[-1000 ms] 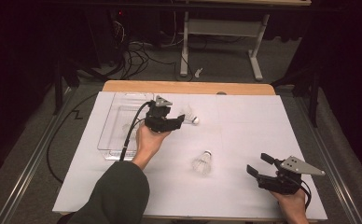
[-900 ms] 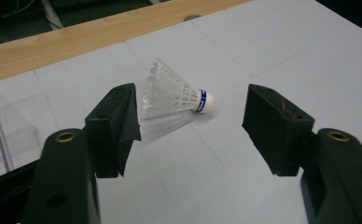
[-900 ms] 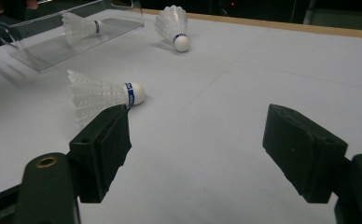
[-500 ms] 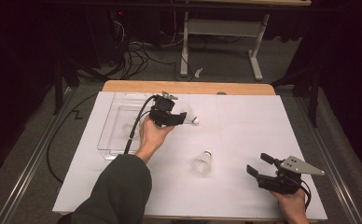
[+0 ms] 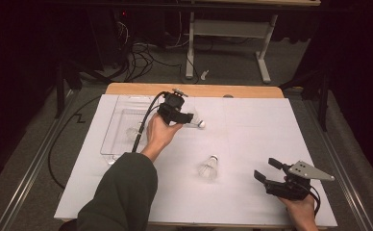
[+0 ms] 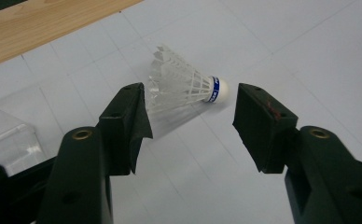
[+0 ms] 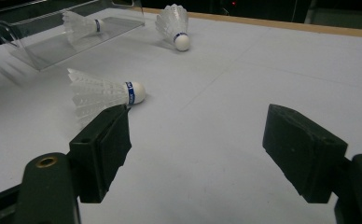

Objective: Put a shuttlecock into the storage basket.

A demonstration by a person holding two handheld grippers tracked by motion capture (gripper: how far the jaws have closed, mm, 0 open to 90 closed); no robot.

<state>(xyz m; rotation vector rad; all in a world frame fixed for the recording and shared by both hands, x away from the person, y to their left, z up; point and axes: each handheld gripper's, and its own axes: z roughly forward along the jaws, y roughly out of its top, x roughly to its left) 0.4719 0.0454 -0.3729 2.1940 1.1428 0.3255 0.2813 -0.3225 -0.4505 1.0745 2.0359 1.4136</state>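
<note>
Near the table's left edge sits a clear tray with one shuttlecock lying inside. Just right of it, toward the far edge, the left gripper hovers over a second shuttlecock lying on its side; its jaws have just been closing but are spread, the feathers between them, unpinched. A third shuttlecock lies mid-table. By the near right corner, the right gripper rests with jaws spread, holding nothing.

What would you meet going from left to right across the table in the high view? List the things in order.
Clear plastic tray → black left gripper → white feathered shuttlecock lying alone on the white sheet → black right gripper with its grey plate.
</note>
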